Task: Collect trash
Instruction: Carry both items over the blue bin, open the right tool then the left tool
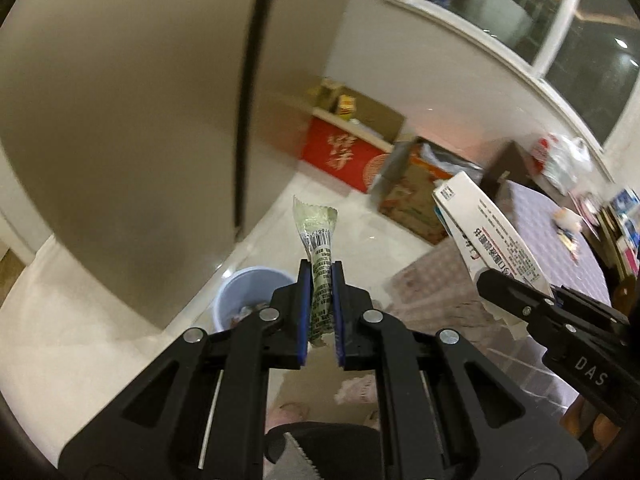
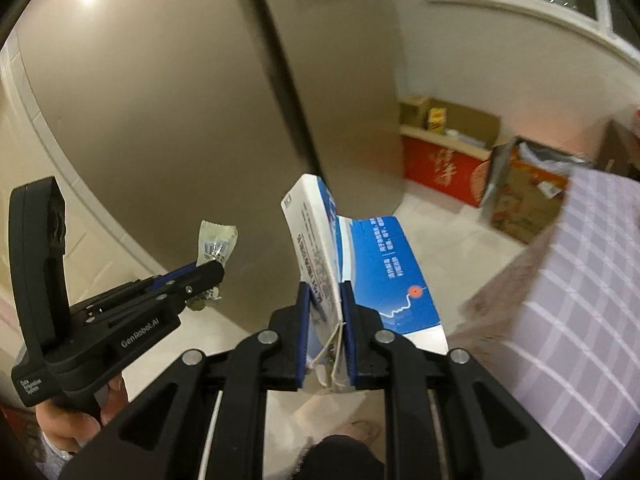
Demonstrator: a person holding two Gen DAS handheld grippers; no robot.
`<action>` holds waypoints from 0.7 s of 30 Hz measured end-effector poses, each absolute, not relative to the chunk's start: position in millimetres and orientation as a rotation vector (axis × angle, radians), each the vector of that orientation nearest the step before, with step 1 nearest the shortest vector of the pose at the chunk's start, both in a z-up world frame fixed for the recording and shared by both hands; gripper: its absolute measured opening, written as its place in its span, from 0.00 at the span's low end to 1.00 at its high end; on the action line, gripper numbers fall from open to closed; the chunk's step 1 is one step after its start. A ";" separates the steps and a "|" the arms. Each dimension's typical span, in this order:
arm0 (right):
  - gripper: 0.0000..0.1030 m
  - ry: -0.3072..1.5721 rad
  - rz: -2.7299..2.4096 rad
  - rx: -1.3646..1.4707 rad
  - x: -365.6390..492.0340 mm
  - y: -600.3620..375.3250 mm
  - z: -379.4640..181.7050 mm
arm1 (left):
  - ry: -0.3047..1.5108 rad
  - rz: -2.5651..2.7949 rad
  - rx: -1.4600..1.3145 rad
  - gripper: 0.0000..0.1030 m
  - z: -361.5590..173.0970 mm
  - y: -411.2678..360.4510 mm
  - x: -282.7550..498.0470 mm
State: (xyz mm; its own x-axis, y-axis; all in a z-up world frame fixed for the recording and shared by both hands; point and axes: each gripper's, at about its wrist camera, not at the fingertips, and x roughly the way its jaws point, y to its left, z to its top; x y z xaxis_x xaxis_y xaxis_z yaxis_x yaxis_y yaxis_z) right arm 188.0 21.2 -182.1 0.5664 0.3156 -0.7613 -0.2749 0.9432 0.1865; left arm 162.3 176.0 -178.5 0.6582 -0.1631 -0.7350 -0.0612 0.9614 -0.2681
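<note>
Two pieces of trash are in my grip, neither yet binned. My left tool (image 1: pixel 321 304) is clamped on a crumpled, translucent green plastic wrapper with a barcode (image 1: pixel 318 248), which stands up from between the blue pads. My right tool (image 2: pixel 325 320) is clamped on a flattened blue-and-white cardboard box printed with text (image 2: pixel 352 268), pinched along its folded edge, with one flap splayed out to the right.

I judge the pickup stage complete and the drop still to come. A pale blue round plastic waste bin (image 1: pixel 248 288) stands on the light tiled floor just beside the tall beige refrigerator (image 1: pixel 140 120), below and ahead of the left tool; some coloured scraps already lie in it. Both items hang in the air, well short of its mouth, the box further off to the right.

The bin is half hidden behind the left tool and does not show in the right wrist view at all. The worktop with its lilac checked cloth (image 2: pixel 580 280) is blurred and cut off by the frame, so I cannot tell whether more trash lies there. The print on the box and wrapper is too smeared to read.
</note>
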 end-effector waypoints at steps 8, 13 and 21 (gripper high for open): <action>0.15 0.998 0.396 0.038 222.5 71.5 -230.2 | 0.919 0.011 -0.350 0.10 -218.4 219.7 180.4; 0.59 0.976 0.399 0.050 242.2 88.9 -254.4 | 0.959 0.025 -0.352 0.10 -236.9 229.0 193.9; 0.59 1.022 0.334 0.069 253.6 84.3 -279.2 | 1.004 0.018 -0.342 0.10 -255.3 228.1 203.9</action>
